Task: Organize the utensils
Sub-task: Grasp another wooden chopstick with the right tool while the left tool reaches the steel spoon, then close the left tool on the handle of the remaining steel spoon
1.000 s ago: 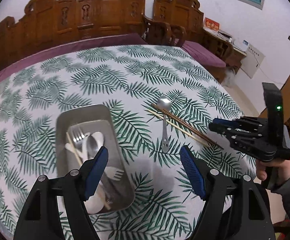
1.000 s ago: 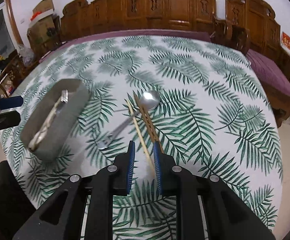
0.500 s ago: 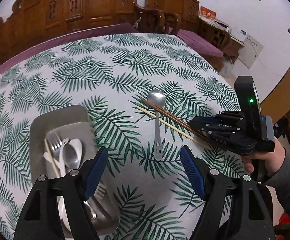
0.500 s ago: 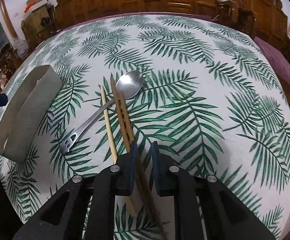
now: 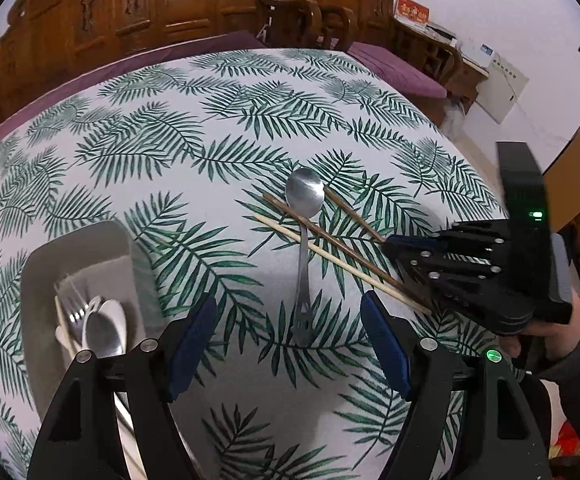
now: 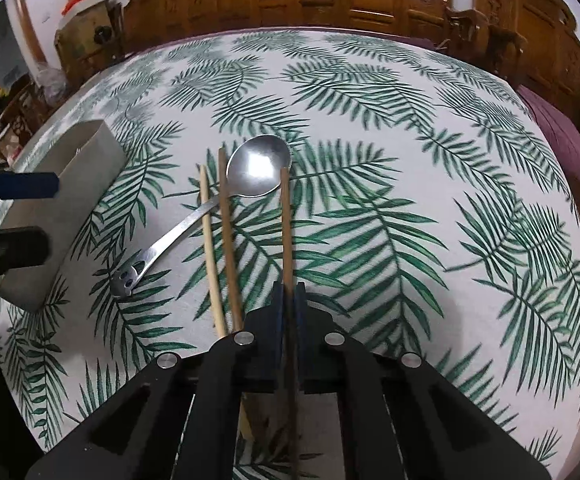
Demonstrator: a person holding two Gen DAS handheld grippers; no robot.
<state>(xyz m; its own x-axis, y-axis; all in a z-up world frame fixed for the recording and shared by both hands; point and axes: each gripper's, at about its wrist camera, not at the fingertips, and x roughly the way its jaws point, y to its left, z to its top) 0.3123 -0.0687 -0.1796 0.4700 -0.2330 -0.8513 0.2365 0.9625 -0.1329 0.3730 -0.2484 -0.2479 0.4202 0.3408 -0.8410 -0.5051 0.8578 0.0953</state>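
A metal spoon (image 5: 305, 196) (image 6: 258, 166) lies on the leaf-print tablecloth across a pale chopstick (image 5: 329, 256) (image 6: 210, 248) and a brown chopstick (image 5: 341, 248) (image 6: 228, 232). A second brown chopstick (image 6: 286, 220) (image 5: 353, 216) runs between the pads of my right gripper (image 6: 288, 292) (image 5: 393, 244). Its jaws are closing and press on this stick low over the cloth. My left gripper (image 5: 286, 312) is open above the spoon's handle end, with nothing between its fingers. The grey tray (image 5: 78, 248) (image 6: 70, 200) at left holds a fork, spoons and a chopstick.
Carved wooden chairs (image 5: 194, 4) ring the far side of the round table. A person's hand and grey sleeve (image 5: 569, 344) hold the right gripper at the table's right edge. Cardboard boxes (image 6: 86, 8) stand at the back left.
My left gripper has moved right from over the tray to over the spoon's handle. My right gripper has come down and shut on one brown chopstick, which now lies apart from the other.
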